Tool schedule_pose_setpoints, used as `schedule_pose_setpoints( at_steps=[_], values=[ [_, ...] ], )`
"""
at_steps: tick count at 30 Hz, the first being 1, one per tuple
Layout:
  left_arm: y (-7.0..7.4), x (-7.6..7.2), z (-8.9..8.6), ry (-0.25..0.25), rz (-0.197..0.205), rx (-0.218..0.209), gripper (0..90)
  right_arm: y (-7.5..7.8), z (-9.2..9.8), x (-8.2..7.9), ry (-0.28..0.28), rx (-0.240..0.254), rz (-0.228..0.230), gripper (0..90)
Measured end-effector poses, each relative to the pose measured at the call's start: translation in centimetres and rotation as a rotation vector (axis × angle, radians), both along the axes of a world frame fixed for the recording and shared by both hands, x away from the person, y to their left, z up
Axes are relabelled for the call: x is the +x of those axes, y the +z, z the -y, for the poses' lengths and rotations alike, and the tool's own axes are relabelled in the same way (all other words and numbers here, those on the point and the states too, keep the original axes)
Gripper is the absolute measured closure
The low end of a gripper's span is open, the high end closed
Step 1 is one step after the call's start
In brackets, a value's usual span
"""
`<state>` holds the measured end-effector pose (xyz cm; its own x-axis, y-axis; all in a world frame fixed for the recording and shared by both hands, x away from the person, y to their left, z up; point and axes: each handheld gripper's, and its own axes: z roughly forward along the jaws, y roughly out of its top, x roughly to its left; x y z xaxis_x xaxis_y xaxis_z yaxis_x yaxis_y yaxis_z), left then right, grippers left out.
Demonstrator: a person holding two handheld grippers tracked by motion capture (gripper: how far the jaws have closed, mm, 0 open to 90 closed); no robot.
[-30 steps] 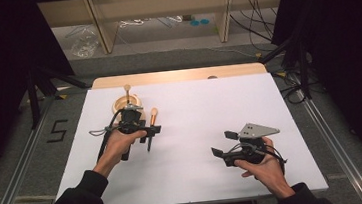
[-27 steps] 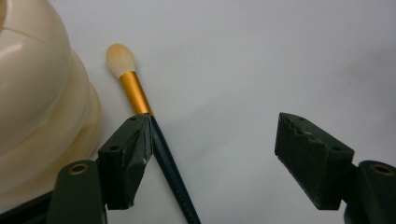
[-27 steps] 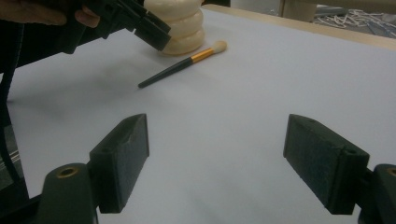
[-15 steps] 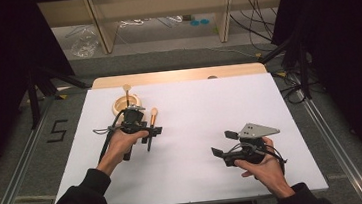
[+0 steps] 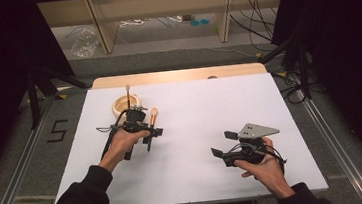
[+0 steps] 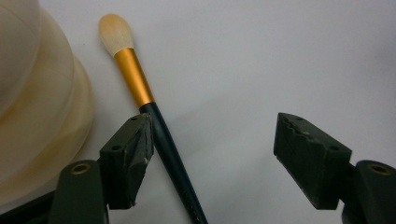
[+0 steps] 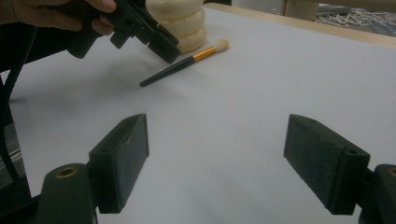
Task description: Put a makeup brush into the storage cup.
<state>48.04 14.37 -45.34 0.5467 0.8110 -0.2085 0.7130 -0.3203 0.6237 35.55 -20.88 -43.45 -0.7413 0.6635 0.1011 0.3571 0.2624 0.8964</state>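
Hovering over the far-left part of the white table [image 5: 197, 130], the left gripper [image 6: 212, 144] has its jaws spread wide, nothing pinched. A makeup brush [image 6: 149, 116] lies flat on the table between them, its dark handle close against one jaw; whether it touches I cannot tell. Gold collar and pale bristle tip point away toward the far side. Just left of the brush stands a cream ribbed holder [image 5: 126, 105] with a second brush [image 5: 128, 93] upright in it. The right gripper [image 7: 217, 154], near-right and well apart, is low over bare table, jaws wide, empty.
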Motion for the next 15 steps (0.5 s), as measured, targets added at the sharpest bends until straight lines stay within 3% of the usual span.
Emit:
schedule_pose_setpoints(
  at_steps=[5,15],
  values=[
    [-0.1,0.3,0.1,0.005,-0.013,0.003,29.5,0.0,0.1,0.0,-0.001,-0.016,-0.010,23.2],
    [0.2,1.3,0.7,-0.018,-0.062,0.057,30.8,0.0,0.1,0.0,0.003,-0.014,-0.014,23.2]
  ],
)
